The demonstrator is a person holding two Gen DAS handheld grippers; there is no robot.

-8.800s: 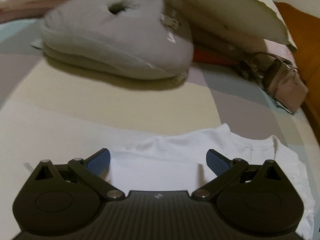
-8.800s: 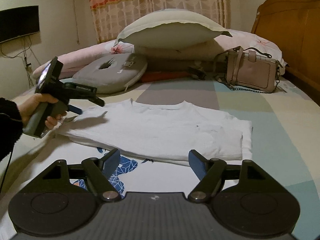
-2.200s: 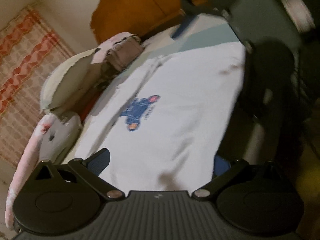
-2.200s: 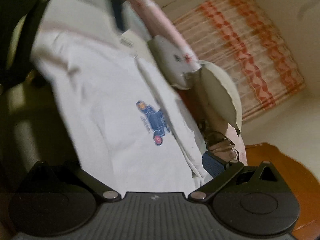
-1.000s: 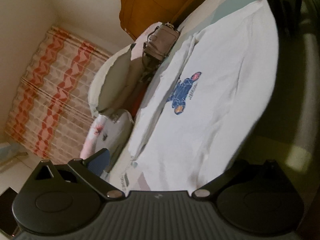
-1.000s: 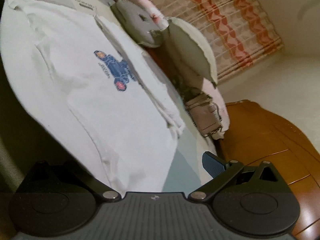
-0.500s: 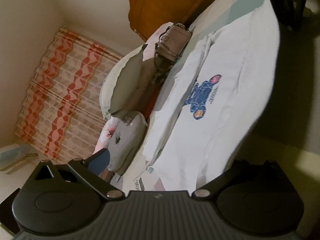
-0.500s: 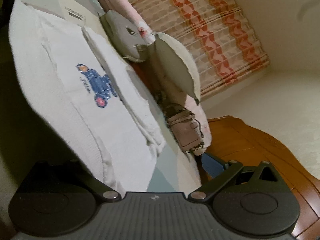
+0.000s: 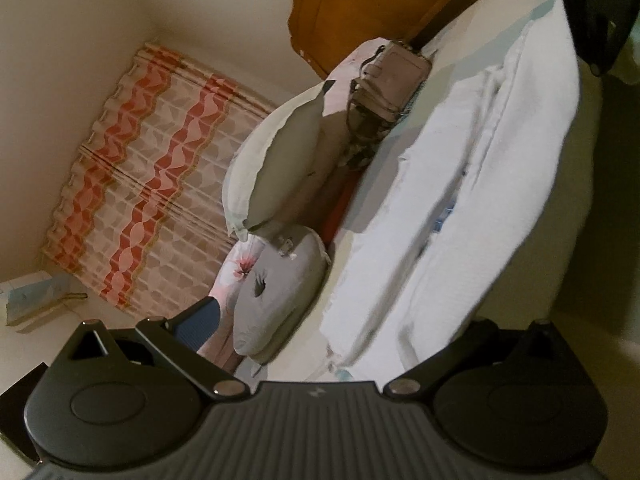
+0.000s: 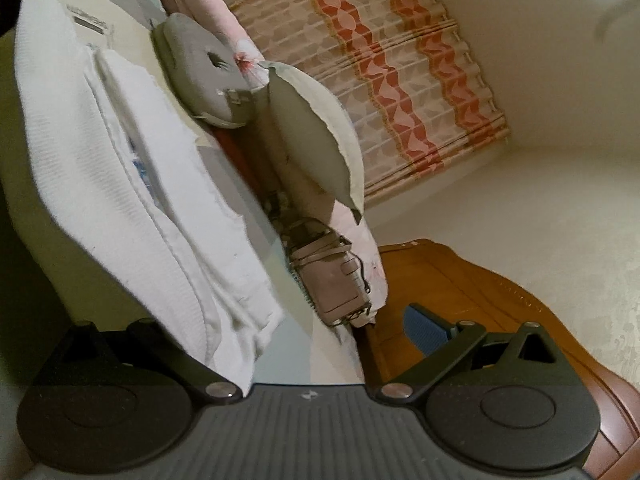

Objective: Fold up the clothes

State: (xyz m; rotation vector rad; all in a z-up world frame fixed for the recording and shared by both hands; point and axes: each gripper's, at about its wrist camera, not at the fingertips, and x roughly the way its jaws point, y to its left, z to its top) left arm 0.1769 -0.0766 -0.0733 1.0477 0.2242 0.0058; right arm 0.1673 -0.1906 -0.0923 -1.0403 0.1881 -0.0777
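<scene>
My left gripper [image 9: 320, 320] stands spread, its right finger hidden under the white shirt [image 9: 500, 200]. My right gripper [image 10: 308, 332] mirrors it, left finger buried, so both carry the cloth without pinching. A second ago the blue print showed whole; now the lifted half closes over it, mid-bed [image 9: 452, 68], short of the head edge, so this fold is nearly shut. Count: one shirt, two grippers, two pillows, one handbag [image 9: 392, 76].
</scene>
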